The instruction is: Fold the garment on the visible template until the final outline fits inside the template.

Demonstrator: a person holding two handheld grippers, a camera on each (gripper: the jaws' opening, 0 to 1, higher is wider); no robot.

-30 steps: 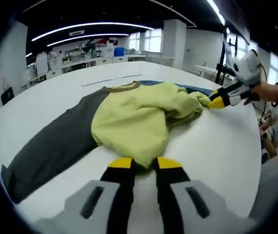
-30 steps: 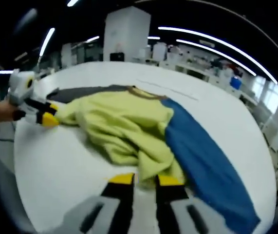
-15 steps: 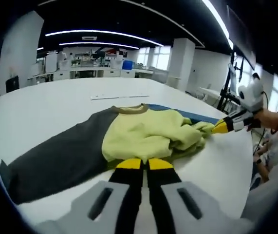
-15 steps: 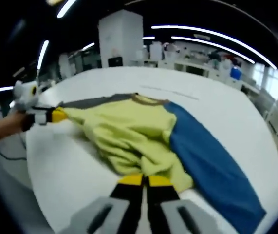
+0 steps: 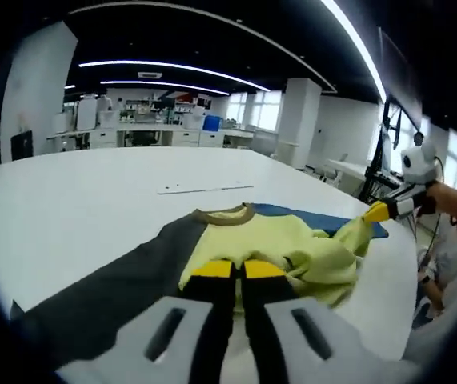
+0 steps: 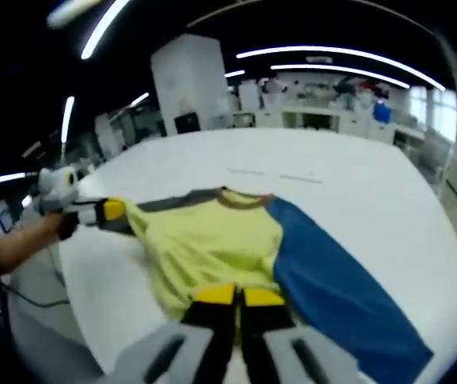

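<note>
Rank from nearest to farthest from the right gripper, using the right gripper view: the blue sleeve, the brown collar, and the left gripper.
1. Blue sleeve: just right of the right gripper, running alongside it.
2. Brown collar: straight ahead, at the garment's far edge.
3. Left gripper: far left, pinching the yellow hem.

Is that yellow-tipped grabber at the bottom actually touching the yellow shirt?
Touching. In the left gripper view, the left gripper has its jaws closed on the hem of the yellow shirt, the cloth lifting from its tips.

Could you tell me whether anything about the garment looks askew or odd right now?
Yes: the garment's yellow body is lifted and bunched between the two tools, left and right, rather than lying flat, while its grey sleeve and blue sleeve stay spread on the table.
</note>
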